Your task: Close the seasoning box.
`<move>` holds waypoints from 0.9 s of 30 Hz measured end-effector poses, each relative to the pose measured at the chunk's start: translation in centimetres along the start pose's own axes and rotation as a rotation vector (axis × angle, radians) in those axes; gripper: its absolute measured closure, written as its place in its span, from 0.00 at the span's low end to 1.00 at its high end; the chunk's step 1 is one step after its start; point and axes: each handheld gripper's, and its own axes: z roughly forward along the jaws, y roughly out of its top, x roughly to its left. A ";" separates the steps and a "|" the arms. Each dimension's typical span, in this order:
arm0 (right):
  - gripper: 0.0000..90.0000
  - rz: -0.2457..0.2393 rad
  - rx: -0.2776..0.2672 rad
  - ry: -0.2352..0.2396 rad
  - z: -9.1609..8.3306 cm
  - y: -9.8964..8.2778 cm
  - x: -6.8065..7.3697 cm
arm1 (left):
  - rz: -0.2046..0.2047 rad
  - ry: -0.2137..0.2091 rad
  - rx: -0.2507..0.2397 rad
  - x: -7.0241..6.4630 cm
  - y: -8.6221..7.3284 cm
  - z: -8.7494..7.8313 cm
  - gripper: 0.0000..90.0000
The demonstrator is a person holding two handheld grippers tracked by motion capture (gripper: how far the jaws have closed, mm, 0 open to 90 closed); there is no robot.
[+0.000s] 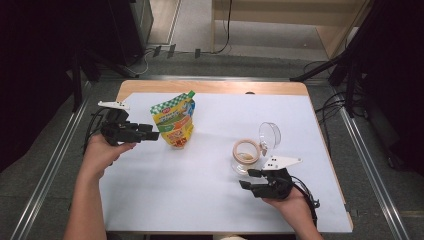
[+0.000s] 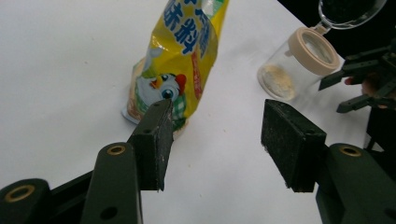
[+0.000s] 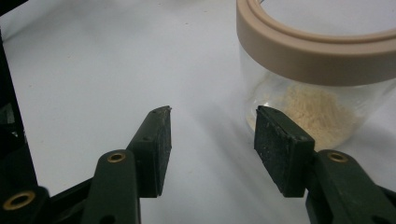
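A yellow and green stand-up pouch (image 1: 175,120) with a green cap stands on the white table. My left gripper (image 1: 152,133) is open just left of it, its jaws pointing at the pouch with nothing between them. In the left gripper view the pouch (image 2: 180,65) rises just beyond the left gripper (image 2: 215,135). A clear glass jar (image 1: 246,155) with a beige rim holds a little pale powder, and its hinged lid (image 1: 270,135) stands open. My right gripper (image 1: 246,178) is open just in front of the jar. In the right gripper view the jar (image 3: 317,70) stands beyond the right gripper (image 3: 212,135), apart from both jaws.
The white mat (image 1: 200,200) covers a wooden table (image 1: 210,87), with bare room between pouch and jar. Metal rails run along both sides. In the left gripper view the jar (image 2: 299,60) and the other gripper (image 2: 369,79) lie at the far right.
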 end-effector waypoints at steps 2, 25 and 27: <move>0.53 0.000 0.004 0.002 0.1 0.0 0.1 | -0.007 0.004 -0.002 0.0 0.2 0.4 0.51; 0.52 -0.031 0.022 0.064 2.9 -0.2 2.6 | -0.012 0.089 -0.091 -0.9 1.9 5.0 0.92; 0.52 -0.034 0.018 0.067 3.2 -0.2 2.8 | 0.002 0.101 -0.089 -1.1 1.9 5.0 0.97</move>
